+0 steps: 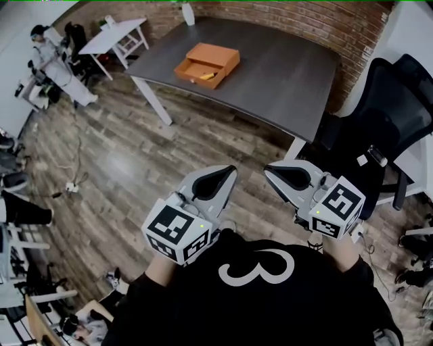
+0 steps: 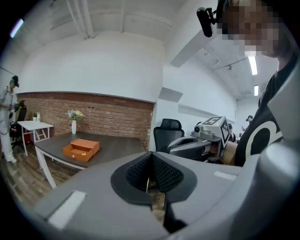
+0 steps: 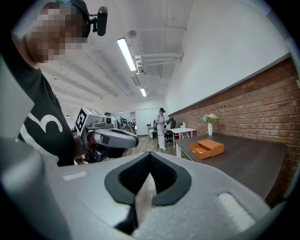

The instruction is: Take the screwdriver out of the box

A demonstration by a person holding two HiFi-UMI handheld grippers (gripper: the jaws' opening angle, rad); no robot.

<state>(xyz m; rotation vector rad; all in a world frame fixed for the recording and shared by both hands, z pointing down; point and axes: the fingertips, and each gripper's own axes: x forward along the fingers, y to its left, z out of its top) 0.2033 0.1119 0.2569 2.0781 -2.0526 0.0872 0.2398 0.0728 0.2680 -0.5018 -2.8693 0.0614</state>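
An orange box (image 1: 206, 65) stands on the dark table (image 1: 284, 74) far ahead, its drawer pulled open. Something small and yellowish (image 1: 205, 76) lies in the drawer, too small to name. The box also shows in the left gripper view (image 2: 82, 149) and the right gripper view (image 3: 206, 148). Both grippers hang close to my chest over the wooden floor, well short of the table. My left gripper (image 1: 231, 169) (image 2: 151, 157) is shut and holds nothing. My right gripper (image 1: 269, 169) (image 3: 150, 157) is beside it, its jaws together and bare.
A black office chair (image 1: 385, 128) stands at the table's right end. A white vase (image 1: 188, 13) sits at the table's far edge by the brick wall. Farther left are a small white table (image 1: 115, 37) and a person in white (image 1: 57, 61). Cables lie on the floor (image 1: 71, 186).
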